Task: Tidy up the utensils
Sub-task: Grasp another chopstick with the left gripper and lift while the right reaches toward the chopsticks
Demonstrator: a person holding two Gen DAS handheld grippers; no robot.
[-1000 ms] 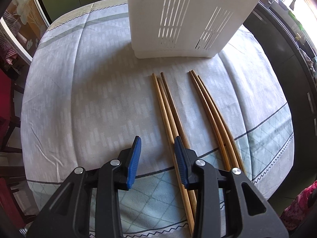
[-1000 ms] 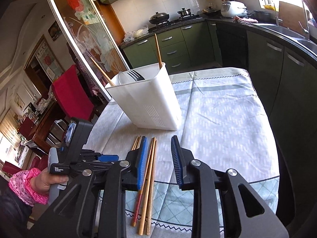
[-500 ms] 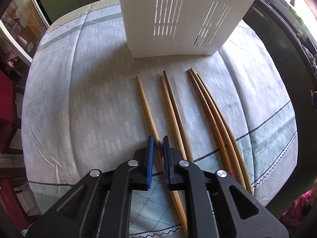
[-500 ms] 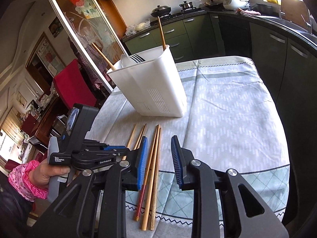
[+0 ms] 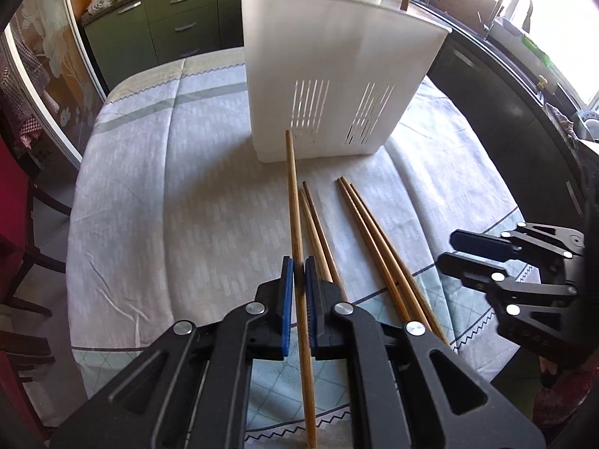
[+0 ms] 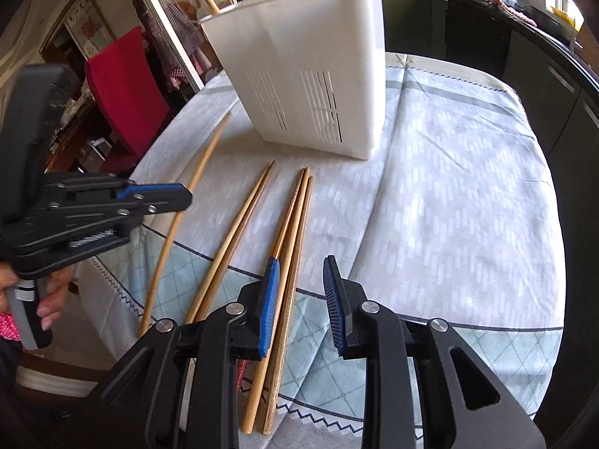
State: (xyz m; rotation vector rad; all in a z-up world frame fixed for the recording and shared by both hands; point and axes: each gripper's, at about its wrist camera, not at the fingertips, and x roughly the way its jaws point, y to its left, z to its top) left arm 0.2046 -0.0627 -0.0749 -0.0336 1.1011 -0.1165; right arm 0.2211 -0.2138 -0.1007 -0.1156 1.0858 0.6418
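Observation:
My left gripper (image 5: 298,265) is shut on one wooden chopstick (image 5: 292,194), which is lifted off the cloth with its far end pointing at the white utensil caddy (image 5: 337,75). Two chopsticks (image 5: 318,232) and three more (image 5: 374,232) lie on the tablecloth beside it. In the right wrist view my right gripper (image 6: 301,273) stands open low over the group of three chopsticks (image 6: 295,217). Its left pad is next to them and nothing is gripped. The left gripper (image 6: 164,198) and its held chopstick (image 6: 202,164) show at the left there. The caddy (image 6: 310,67) holds chopsticks and a spoon.
The round table (image 5: 168,187) has a pale patterned cloth, with its near edge just under both grippers. A red chair (image 6: 123,86) stands at the table's left side. Dark green kitchen cabinets (image 5: 179,18) and a counter with a sink (image 5: 509,7) run behind and to the right.
My left gripper closed on one chopstick and raised it off the cloth, away from the other two. The right gripper came down closer to the three chopsticks, still open.

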